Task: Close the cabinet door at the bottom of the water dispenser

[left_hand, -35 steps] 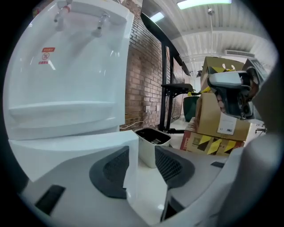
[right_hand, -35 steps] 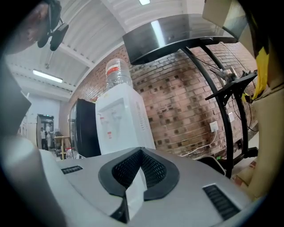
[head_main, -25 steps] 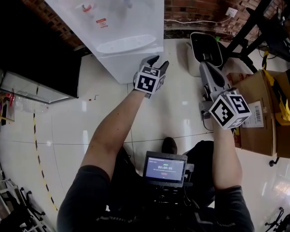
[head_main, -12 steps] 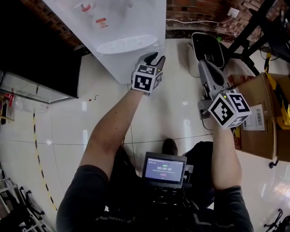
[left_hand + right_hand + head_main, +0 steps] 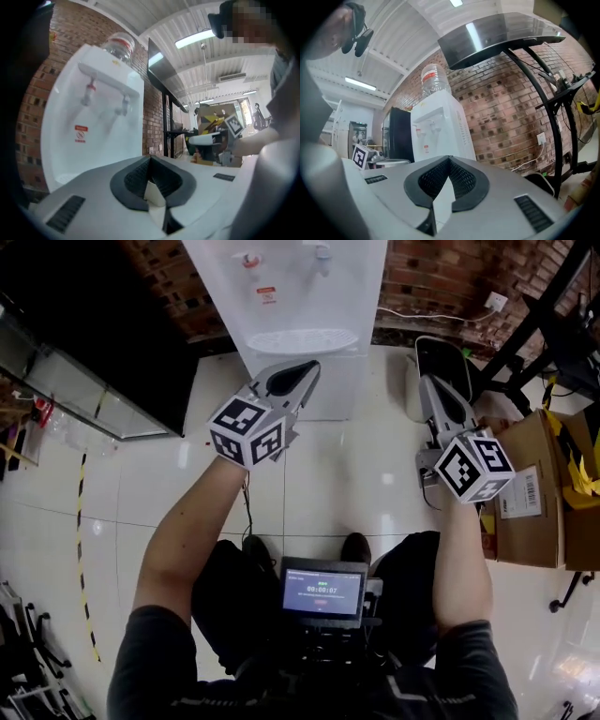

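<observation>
The white water dispenser (image 5: 309, 324) stands against the brick wall at the top centre of the head view, with its taps and drip tray showing. Its lower front (image 5: 333, 395) reads as one flat white face, with no door standing out. My left gripper (image 5: 305, 367) is held level in front of the tray, away from the lower front, shut and empty. The left gripper view shows that left gripper (image 5: 151, 158) with its jaws met, and the dispenser (image 5: 93, 122) beyond it on the left. My right gripper (image 5: 427, 381) hangs to the dispenser's right, shut on nothing (image 5: 449, 159).
A white bin (image 5: 441, 352) sits on the floor behind the right gripper. An open cardboard box (image 5: 530, 488) is at the right, with black stand legs (image 5: 534, 324) beyond it. A dark glass cabinet (image 5: 94, 324) fills the upper left. A small screen (image 5: 323, 594) hangs at the person's chest.
My left gripper has lifted and pulled back from the dispenser's lower front, and its jaws have closed. The right gripper rose slightly. The head view tilted up, so the taps now show.
</observation>
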Demonstrator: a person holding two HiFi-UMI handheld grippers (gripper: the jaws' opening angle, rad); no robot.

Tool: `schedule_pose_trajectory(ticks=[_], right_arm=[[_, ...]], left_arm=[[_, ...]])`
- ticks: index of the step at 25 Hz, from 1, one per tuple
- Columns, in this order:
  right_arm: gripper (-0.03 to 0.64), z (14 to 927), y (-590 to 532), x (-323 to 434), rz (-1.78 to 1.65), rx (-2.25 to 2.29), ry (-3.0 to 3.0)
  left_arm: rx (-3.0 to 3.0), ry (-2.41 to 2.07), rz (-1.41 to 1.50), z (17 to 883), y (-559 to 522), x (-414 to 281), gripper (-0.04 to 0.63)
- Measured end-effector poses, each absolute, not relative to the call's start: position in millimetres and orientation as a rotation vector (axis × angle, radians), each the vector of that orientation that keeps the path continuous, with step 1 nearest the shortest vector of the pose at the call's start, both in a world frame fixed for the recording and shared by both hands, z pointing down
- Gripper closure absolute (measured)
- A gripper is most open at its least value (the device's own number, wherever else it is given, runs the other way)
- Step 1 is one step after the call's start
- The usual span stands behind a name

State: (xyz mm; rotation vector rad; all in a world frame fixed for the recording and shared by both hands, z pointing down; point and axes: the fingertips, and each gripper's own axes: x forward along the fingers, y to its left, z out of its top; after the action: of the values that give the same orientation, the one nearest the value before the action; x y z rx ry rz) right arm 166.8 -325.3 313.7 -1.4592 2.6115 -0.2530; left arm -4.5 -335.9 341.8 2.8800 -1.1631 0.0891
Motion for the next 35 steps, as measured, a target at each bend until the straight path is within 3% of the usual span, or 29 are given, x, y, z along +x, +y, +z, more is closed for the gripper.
schedule_pose_trajectory(ticks=[12, 35], right_arm=[[0.604, 285, -240, 101, -0.217, -1.313, 2.703], [0.607, 267, -205, 84, -0.078, -1.389, 2.727]], left_arm=[[2.654, -1.422, -0.269, 254, -185, -173, 0.563], [2.699, -1.577, -0.212, 264, -177, -210, 0.563]])
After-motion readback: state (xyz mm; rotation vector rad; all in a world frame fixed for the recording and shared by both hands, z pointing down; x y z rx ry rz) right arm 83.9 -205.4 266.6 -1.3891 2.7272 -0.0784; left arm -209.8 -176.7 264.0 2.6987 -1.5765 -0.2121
